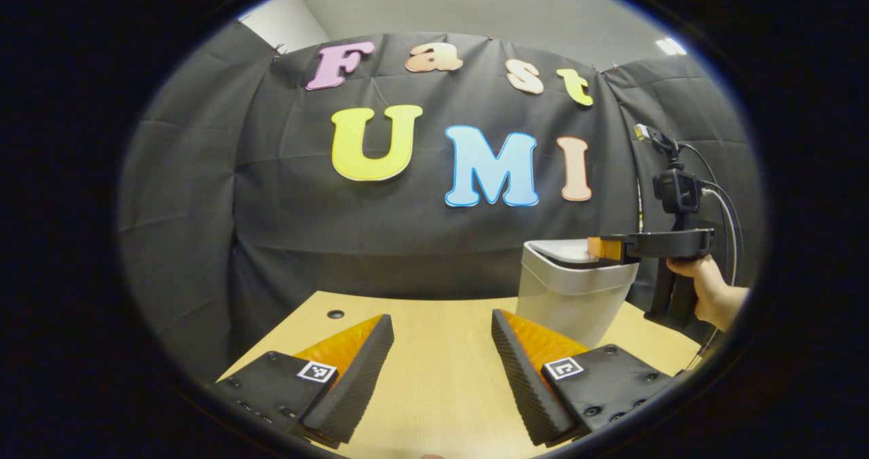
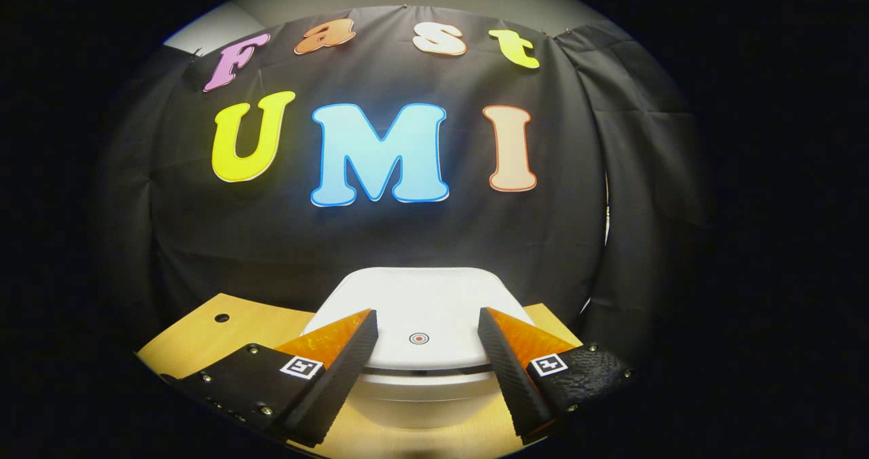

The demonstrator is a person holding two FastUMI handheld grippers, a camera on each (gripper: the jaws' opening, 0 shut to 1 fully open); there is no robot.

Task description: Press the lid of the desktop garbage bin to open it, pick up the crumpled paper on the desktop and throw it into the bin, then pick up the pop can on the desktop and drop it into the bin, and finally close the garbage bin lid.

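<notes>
- Right gripper view: garbage bin [image 2: 421,377] at lower centre, lid [image 2: 421,309] down; red ring mark [image 2: 419,338] at lid's middle front.
- Right gripper [image 2: 424,350]: jaws wide, empty, poised just above the lid, straddling the mark.
- Left gripper view: left gripper [image 1: 441,371] wide, empty, over bare desktop [image 1: 441,330]; bin at right of frame.
- Advice: likely narrow the jaws, press straight down on the mark, then lift clear.
- Paper, can: whereabouts cannot be told.

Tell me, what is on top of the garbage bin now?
The right gripper hovers open above the garbage bin's closed lid, which carries a small round mark. The lid covers the inside, so its contents cannot be seen.
</notes>
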